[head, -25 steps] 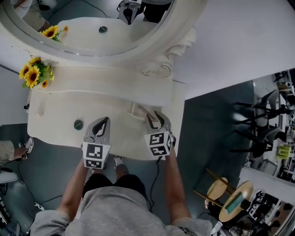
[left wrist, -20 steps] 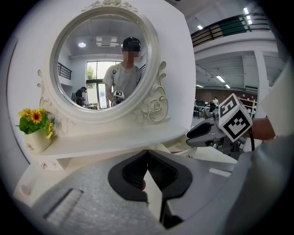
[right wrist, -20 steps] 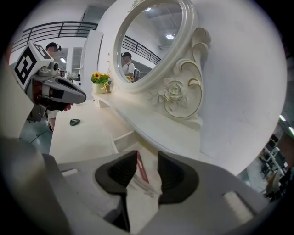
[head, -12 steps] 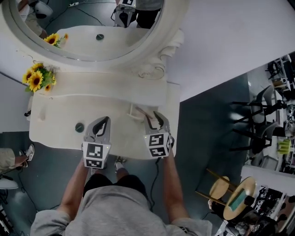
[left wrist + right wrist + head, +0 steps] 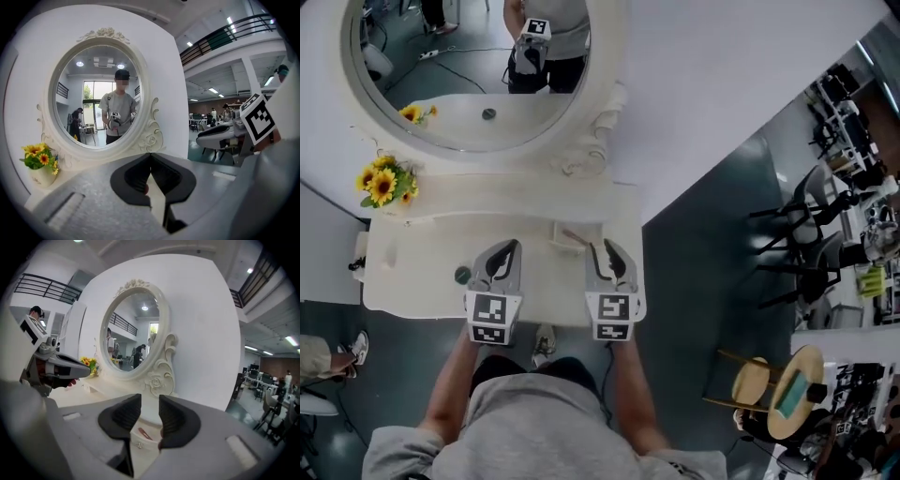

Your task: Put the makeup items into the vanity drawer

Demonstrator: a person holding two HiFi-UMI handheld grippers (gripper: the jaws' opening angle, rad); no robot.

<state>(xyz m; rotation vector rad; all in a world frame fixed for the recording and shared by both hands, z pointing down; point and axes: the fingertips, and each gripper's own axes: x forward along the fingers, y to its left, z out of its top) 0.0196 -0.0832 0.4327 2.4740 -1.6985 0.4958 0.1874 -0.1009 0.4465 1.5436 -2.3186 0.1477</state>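
Observation:
The white vanity [image 5: 412,281] has a small drawer [image 5: 565,233] standing open at its top right. A slim reddish makeup stick [image 5: 575,238] lies in it, also seen as the stick [image 5: 144,433] past the right jaws, above the drawer knob [image 5: 139,445]. A round green item [image 5: 463,275] sits on the tabletop beside my left gripper [image 5: 506,251]. That left gripper [image 5: 150,155] is shut and empty. My right gripper [image 5: 607,251] hovers just in front of the drawer. The right gripper [image 5: 150,408] has its jaws apart and closing, with nothing between them.
An oval mirror [image 5: 478,66] stands at the back of the vanity. A pot of sunflowers [image 5: 382,183] sits at the back left. Dark floor lies to the right, with chairs [image 5: 811,244] and a round wooden stool [image 5: 769,394].
My right gripper has drawn back slightly from the drawer and its jaws have narrowed. The head view has tilted and shows more of the mirror. The left gripper stays put.

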